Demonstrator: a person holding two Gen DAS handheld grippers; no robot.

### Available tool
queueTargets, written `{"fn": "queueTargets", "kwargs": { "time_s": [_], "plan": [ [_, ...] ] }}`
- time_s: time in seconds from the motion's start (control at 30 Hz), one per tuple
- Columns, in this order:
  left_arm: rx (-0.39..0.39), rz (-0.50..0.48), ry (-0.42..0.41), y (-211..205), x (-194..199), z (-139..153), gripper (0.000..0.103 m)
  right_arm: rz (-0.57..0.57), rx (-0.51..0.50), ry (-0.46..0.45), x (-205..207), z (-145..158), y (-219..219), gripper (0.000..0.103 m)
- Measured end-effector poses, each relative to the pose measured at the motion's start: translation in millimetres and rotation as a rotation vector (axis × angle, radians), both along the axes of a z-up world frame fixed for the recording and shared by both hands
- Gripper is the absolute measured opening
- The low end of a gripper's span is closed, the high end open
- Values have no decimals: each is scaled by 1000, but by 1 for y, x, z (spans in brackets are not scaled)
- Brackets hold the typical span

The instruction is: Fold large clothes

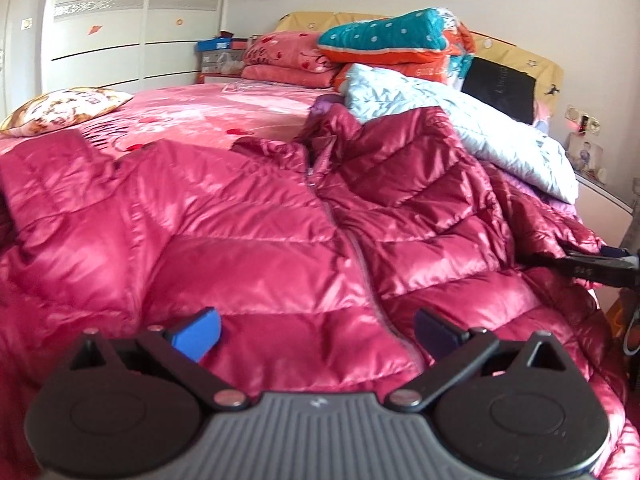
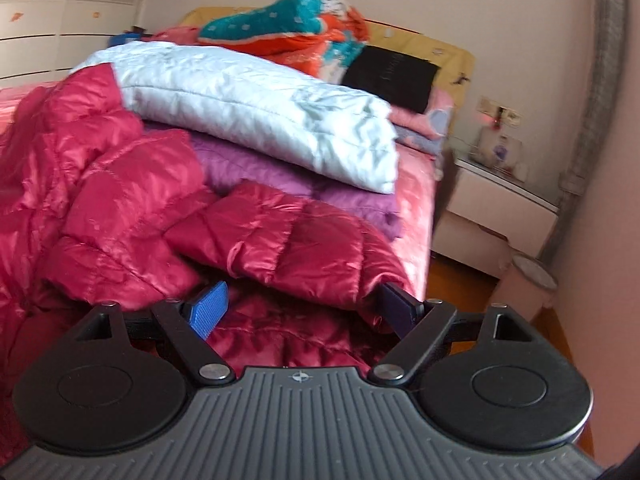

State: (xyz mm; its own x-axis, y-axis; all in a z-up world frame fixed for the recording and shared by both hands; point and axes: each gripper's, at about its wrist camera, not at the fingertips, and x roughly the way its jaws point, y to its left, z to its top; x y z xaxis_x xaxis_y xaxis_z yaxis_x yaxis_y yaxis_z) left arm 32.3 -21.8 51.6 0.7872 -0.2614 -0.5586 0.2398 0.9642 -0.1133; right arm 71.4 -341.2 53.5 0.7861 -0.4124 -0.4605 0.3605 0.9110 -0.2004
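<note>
We find almost nothing we can read. The black cushion (image 1: 500, 88) against the headboard carries pale lettering, too small and blurred for us to make out. The pink bedspread (image 1: 192, 120) shows dark script near the patterned pillow (image 1: 60, 110), cut off by the red jacket (image 1: 248, 220) and illegible to us.

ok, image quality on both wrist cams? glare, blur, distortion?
Left wrist: sharp; strong specular glare on the shiny red jacket, fisheye bends the wardrobe lines, corners vignetted. Right wrist: softer, with motion blur on the white quilt and nightstand; the right gripper stays crisp, and the wall pipe bows with the fisheye.
</note>
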Motion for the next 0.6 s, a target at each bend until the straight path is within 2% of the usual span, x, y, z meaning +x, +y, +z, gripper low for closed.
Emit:
{"fn": "queueTargets", "kwargs": {
  "time_s": [0.2, 0.37, 0.6],
  "plan": [
    [-25, -33, -17, -10, 7, 1, 102, 43, -155, 18, 8, -4, 19, 103],
    [-45, -44, -38, -14, 16, 6, 102, 44, -245, 19, 12, -3, 32, 103],
    [-72, -59, -53, -14, 30, 6, 102, 44, -464, 19, 18, -9, 59, 103]
  ]
}}
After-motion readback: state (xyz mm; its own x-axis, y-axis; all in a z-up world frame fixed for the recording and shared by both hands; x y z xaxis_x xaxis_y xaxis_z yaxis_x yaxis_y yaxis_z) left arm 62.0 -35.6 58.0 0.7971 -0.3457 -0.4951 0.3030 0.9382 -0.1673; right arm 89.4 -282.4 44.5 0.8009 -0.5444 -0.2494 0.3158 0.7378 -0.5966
